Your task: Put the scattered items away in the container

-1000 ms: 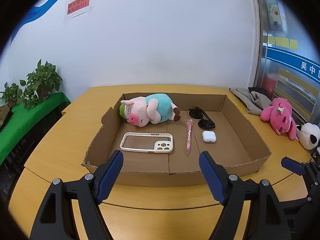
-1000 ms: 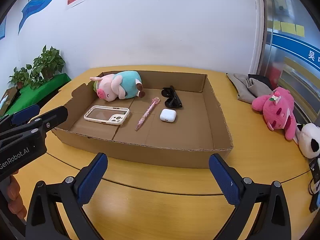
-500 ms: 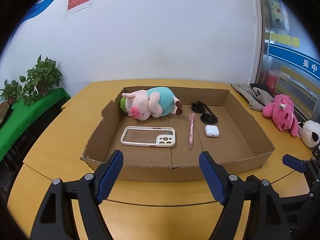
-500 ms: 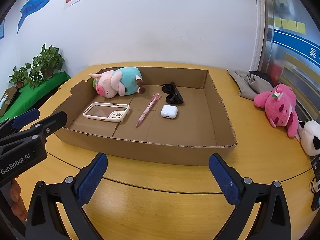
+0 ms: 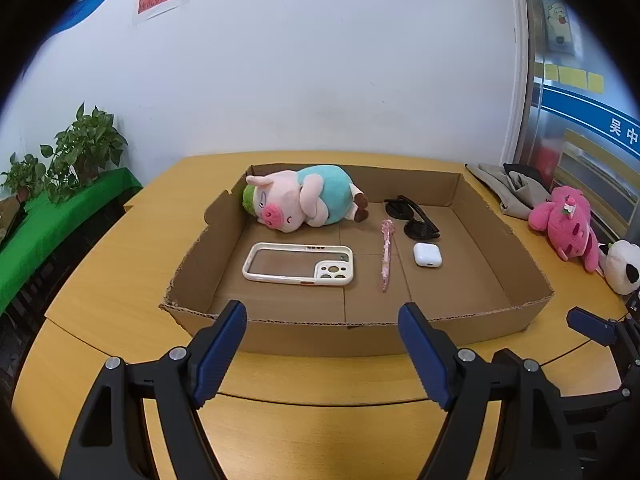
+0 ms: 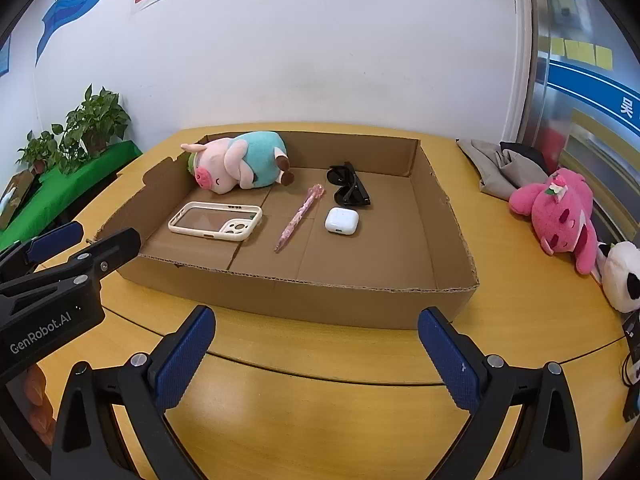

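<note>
A shallow cardboard box (image 5: pixel 496 248) (image 6: pixel 444 216) sits on the round wooden table. Inside lie a pink pig plush in teal (image 5: pixel 304 204) (image 6: pixel 236 168), a cream phone case (image 5: pixel 298 263) (image 6: pixel 216 222), a pink pen (image 5: pixel 386 254) (image 6: pixel 300 216), black sunglasses (image 5: pixel 412 222) (image 6: pixel 348 190) and a white earbud case (image 5: pixel 427 255) (image 6: pixel 341 221). My left gripper (image 5: pixel 322 344) is open and empty, in front of the box's near wall. My right gripper (image 6: pixel 316 350) is open and empty, also before the near wall. The left gripper also shows at the left of the right wrist view (image 6: pixel 60 248).
On the table right of the box lie a pink plush bear (image 5: pixel 564 222) (image 6: pixel 560 212), a panda plush (image 5: pixel 622 266) (image 6: pixel 622 276) and grey folded cloth (image 5: pixel 508 188) (image 6: pixel 500 168). Potted plants (image 5: pixel 84 148) stand on a green-covered bench at left. A white wall rises behind.
Both grippers have drawn back and risen slightly from the box, so it sits a little farther in view. Both stay open and empty.
</note>
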`<action>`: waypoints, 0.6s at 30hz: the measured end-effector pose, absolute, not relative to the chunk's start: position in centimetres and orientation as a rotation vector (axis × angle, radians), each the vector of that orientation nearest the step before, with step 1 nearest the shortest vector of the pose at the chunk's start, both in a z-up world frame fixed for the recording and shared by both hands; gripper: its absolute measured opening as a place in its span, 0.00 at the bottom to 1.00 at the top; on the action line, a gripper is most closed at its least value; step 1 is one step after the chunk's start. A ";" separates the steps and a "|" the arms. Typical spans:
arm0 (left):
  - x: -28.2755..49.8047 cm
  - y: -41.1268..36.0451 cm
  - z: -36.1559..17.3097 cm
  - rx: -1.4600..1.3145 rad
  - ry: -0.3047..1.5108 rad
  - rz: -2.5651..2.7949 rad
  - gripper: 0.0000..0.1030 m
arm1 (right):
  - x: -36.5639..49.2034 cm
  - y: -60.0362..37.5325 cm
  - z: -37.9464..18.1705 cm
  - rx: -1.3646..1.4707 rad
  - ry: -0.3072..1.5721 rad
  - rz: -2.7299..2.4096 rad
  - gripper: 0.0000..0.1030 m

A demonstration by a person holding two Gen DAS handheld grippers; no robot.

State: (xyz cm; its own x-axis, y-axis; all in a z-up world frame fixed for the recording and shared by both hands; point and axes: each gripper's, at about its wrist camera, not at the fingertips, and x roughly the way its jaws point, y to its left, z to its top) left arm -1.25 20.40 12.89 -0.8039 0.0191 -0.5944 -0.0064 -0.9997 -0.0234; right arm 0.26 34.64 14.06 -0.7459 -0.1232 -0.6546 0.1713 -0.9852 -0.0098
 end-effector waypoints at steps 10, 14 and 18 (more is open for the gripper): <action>-1.5 21.0 12.3 -1.002 0.002 2.946 0.76 | 0.0 35.0 13.7 1.054 0.093 -2.792 1.00; -1.7 21.0 12.1 -1.015 -0.006 2.944 0.76 | 0.0 35.0 13.6 1.060 0.096 -2.790 1.00; -1.8 21.0 11.9 -1.035 -0.041 2.924 0.76 | -0.1 35.1 13.5 1.062 0.093 -2.787 1.00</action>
